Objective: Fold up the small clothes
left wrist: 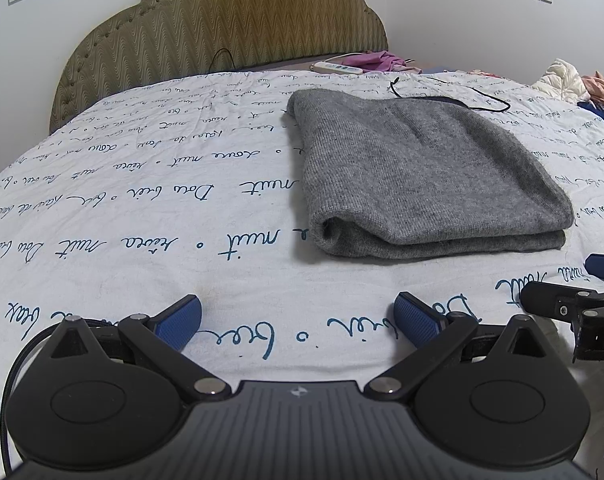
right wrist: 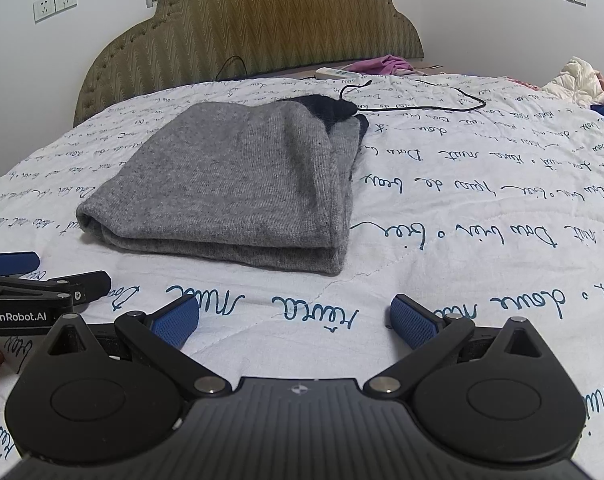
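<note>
A grey knitted garment [left wrist: 421,176] lies folded into a thick rectangle on the white bedspread with blue script [left wrist: 142,220]. It also shows in the right wrist view [right wrist: 230,184], with a dark navy part at its far end. My left gripper [left wrist: 298,316] is open and empty, low over the bedspread in front of the garment's near edge. My right gripper [right wrist: 294,316] is open and empty, also in front of the near edge. Each gripper shows at the edge of the other's view: the right one [left wrist: 573,292] and the left one [right wrist: 34,280].
A padded olive headboard [left wrist: 222,28] stands at the far end. A black cable [right wrist: 413,100] lies on the bedspread beyond the garment. A white remote [left wrist: 337,67], pink cloth [left wrist: 377,60] and a pile of clothes [left wrist: 569,80] lie at the far right.
</note>
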Motion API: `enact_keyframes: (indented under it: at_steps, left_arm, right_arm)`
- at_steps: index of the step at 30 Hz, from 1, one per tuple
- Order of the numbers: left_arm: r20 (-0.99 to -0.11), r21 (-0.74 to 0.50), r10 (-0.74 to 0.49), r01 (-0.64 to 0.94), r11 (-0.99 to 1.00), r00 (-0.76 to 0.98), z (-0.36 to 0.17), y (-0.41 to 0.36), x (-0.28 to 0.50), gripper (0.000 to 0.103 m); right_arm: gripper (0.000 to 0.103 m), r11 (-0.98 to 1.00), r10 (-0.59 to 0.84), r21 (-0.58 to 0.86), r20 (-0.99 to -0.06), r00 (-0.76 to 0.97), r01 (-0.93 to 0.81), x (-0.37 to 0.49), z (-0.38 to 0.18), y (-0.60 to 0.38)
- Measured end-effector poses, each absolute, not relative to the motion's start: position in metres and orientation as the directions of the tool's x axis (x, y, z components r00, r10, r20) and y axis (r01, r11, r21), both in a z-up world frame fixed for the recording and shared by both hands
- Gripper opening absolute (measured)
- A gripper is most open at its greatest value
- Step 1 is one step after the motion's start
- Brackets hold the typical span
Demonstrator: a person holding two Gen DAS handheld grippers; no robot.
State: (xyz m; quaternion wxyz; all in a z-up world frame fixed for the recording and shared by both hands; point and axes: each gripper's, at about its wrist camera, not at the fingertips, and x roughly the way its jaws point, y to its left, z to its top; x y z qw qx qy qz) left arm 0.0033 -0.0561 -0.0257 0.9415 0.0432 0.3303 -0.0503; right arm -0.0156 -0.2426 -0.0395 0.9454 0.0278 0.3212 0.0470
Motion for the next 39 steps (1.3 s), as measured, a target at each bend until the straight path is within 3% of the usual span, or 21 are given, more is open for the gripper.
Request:
enact_keyframes:
  at_steps: [39]
  left_arm:
    - [-0.626,0.048,-0.066,0.123,0.991,0.777,-0.0254,-0.0552,0.0027,0.103]
  right_arm:
    - [0.103,0.996,0.086,0.054,-0.607,0.790,-0.067,-0.0176,-0.0393,-0.2386]
